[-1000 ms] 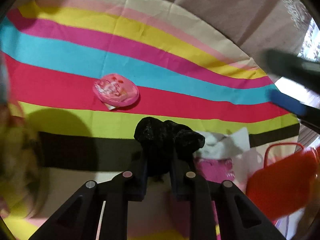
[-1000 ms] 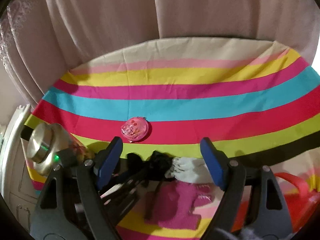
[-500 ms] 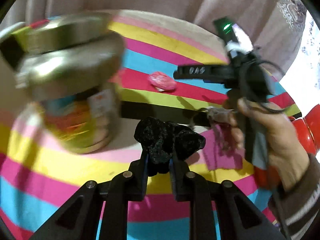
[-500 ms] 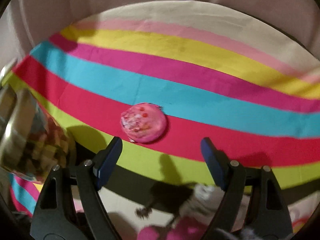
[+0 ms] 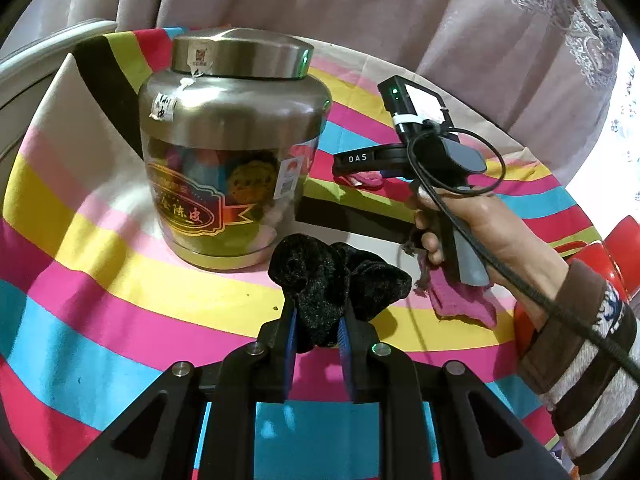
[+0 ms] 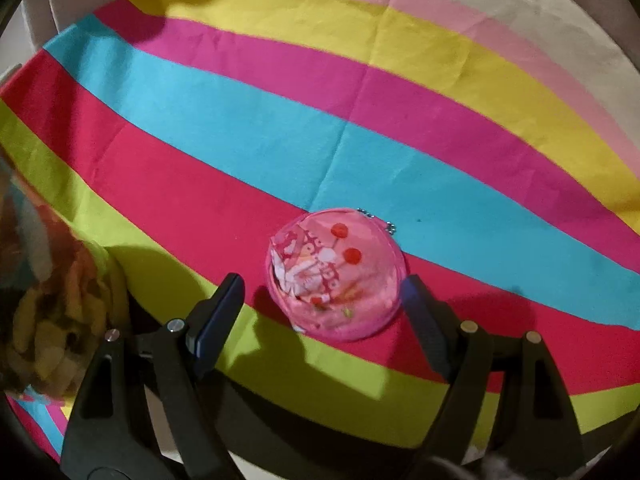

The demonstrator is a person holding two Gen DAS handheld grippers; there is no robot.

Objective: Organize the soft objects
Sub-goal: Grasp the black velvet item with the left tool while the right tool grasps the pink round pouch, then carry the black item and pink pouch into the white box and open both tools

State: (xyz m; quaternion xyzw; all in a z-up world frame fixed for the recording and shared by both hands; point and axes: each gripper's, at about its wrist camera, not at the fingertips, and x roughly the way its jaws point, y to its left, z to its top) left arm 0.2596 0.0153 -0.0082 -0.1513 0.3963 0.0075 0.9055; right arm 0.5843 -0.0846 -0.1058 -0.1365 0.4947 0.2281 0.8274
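Observation:
My left gripper [image 5: 318, 320] is shut on a black fuzzy cloth [image 5: 320, 280], which it holds above the striped tablecloth [image 5: 120, 292] in front of a steel-lidded jar [image 5: 232, 140]. In the right wrist view my right gripper [image 6: 320, 304] is open and points steeply down. A round pink pouch [image 6: 334, 276] with a small bead chain lies on the red stripe between its blue-padded fingers [image 6: 220, 312], and the pads do not press on it. The left wrist view shows a hand [image 5: 480, 232] holding that right gripper [image 5: 356, 159] over the pouch [image 5: 366, 179].
A pink towel-like cloth [image 5: 460, 300] lies crumpled under the person's hand. A red container [image 5: 600, 264] stands at the right edge. The jar [image 6: 48, 300] appears blurred at the left of the right wrist view. Curtains [image 5: 400, 20] hang behind the table.
My left gripper swung left with the black cloth, and the jar came into view. My right gripper came down over the pink pouch, which now lies between its fingers.

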